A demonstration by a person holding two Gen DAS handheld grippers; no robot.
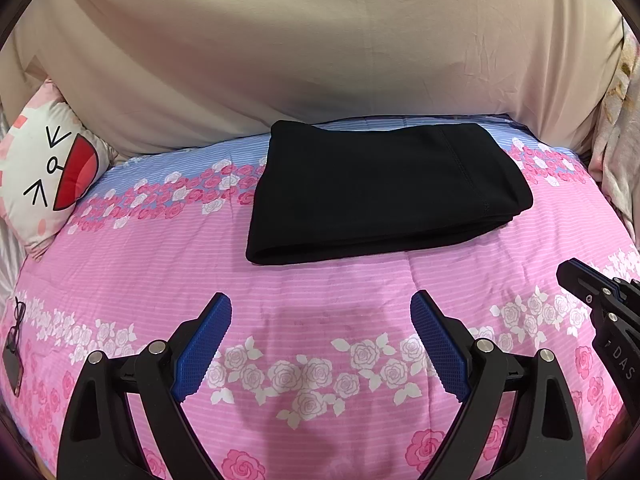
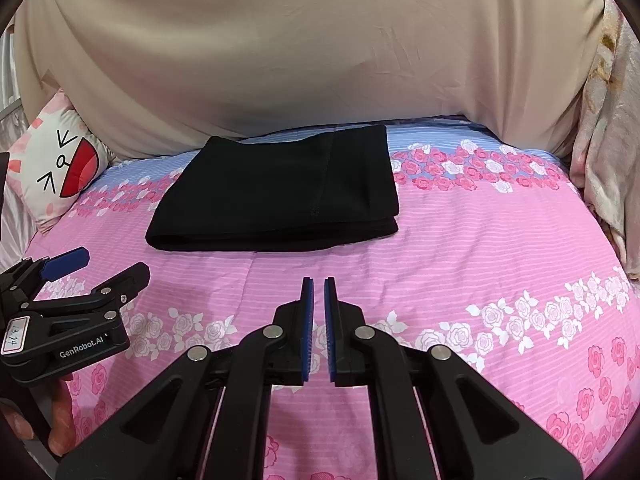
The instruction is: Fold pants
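Observation:
Black pants lie folded into a thick rectangle on the pink rose-print bedspread, near the far side of the bed; the right wrist view shows the pants left of centre. My left gripper hovers over the spread in front of the pants, open, with nothing between its blue pads. From the right wrist view the left gripper sits at the left edge. My right gripper is shut and empty, its pads nearly touching, short of the pants. In the left wrist view the right gripper pokes in at the right edge.
A beige cloth hangs behind the bed. A white cartoon-face pillow lies at the far left. A pale patterned blanket drapes down the right side. A dark small device with a cord lies at the left edge. Fingers hold the left gripper.

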